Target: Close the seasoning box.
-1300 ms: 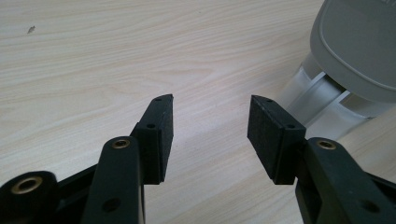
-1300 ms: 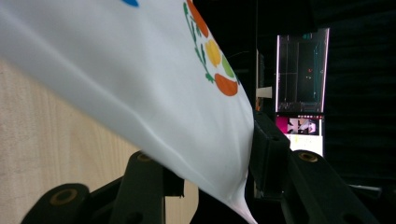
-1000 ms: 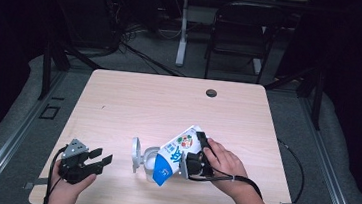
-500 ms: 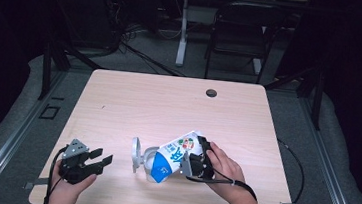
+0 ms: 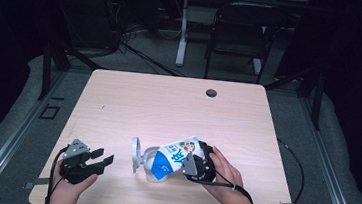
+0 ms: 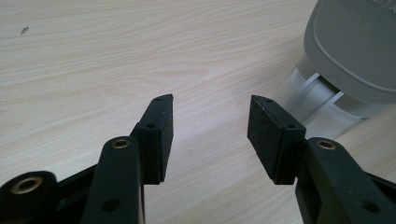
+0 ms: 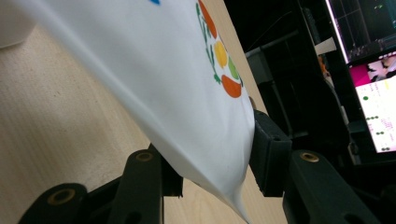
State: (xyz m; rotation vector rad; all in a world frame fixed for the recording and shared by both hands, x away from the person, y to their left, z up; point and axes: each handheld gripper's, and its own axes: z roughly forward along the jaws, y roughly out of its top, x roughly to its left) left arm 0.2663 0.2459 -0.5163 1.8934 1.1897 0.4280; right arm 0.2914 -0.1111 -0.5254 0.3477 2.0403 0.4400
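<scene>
At the near edge of the worktop (image 5: 119, 101), the left tongs (image 5: 100, 160) are held low in the person's left hand (image 5: 67, 189), and their jaws are seen standing apart with nothing between them; in the left gripper view only bare wood is framed between the two black pads. Just to the right, a white pouch (image 5: 176, 157) printed in blue (with small orange and green marks near its upper end) is clamped by the right tongs (image 5: 194, 161), which are gripped by the right hand (image 5: 224, 179). In the right gripper view the pouch's sealed end (image 7: 205, 140) is seen pinched between the two pads. The pouch is tilted, its lower end brought down at the mouth of a clear container (image 5: 152, 164) that is set on the worktop near the front edge, between the two hands. A grey hinged lid (image 5: 135, 153) is stood open on the container's left side, and it is seen close up in the left gripper view (image 6: 355, 46). Farther back, a small dark round grommet (image 5: 211, 93) is set into the worktop near its far edge. Beyond the worktop, a black chair (image 5: 238, 37) is placed on the floor.
</scene>
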